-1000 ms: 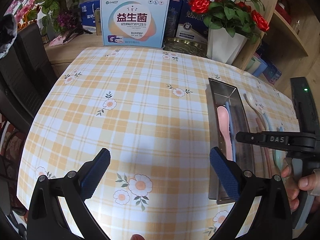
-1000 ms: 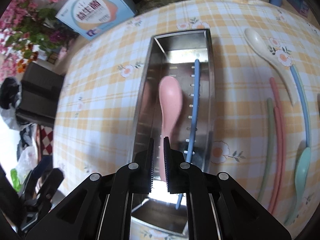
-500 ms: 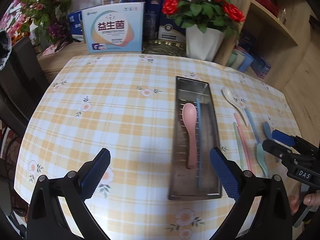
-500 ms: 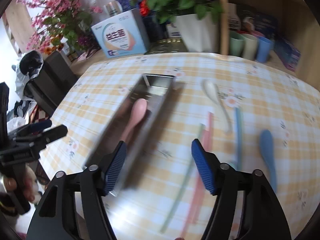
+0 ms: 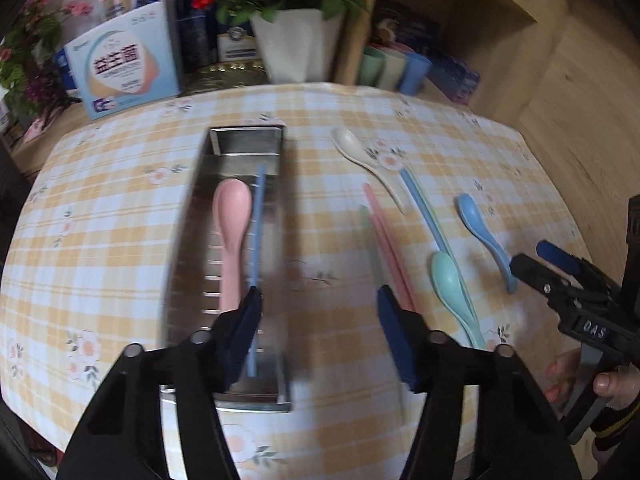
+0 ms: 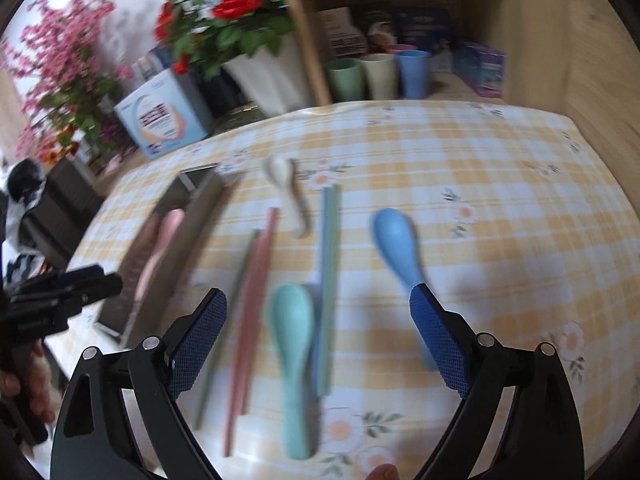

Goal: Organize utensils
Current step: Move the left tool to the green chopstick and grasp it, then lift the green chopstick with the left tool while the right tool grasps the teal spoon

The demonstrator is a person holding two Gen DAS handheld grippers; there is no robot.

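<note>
A steel tray (image 5: 188,216) (image 6: 208,196) lies on the checked tablecloth and holds a pink spoon (image 5: 232,216) (image 6: 160,248) and a blue chopstick (image 5: 256,224). Right of it lie a white spoon (image 5: 360,152) (image 6: 288,188), pink chopsticks (image 5: 384,236) (image 6: 252,300), a green chopstick (image 6: 236,280), a blue chopstick (image 5: 424,208) (image 6: 330,264), a mint spoon (image 5: 452,284) (image 6: 292,344) and a blue spoon (image 5: 480,232) (image 6: 396,244). My left gripper (image 5: 318,320) is open above the tray's near end. My right gripper (image 6: 318,332) is open and empty above the mint spoon.
A white pot of red roses (image 5: 292,48) (image 6: 264,76), a blue and white box (image 5: 124,64) (image 6: 160,120) and three cups (image 6: 376,76) stand beyond the table's far edge. A wooden shelf (image 5: 460,0) rises at the right. A black chair (image 6: 52,208) stands left.
The right gripper let go of the pink spoon in the tray, opened, and swung right over the loose utensils. The left gripper moved right toward the tray, still open.
</note>
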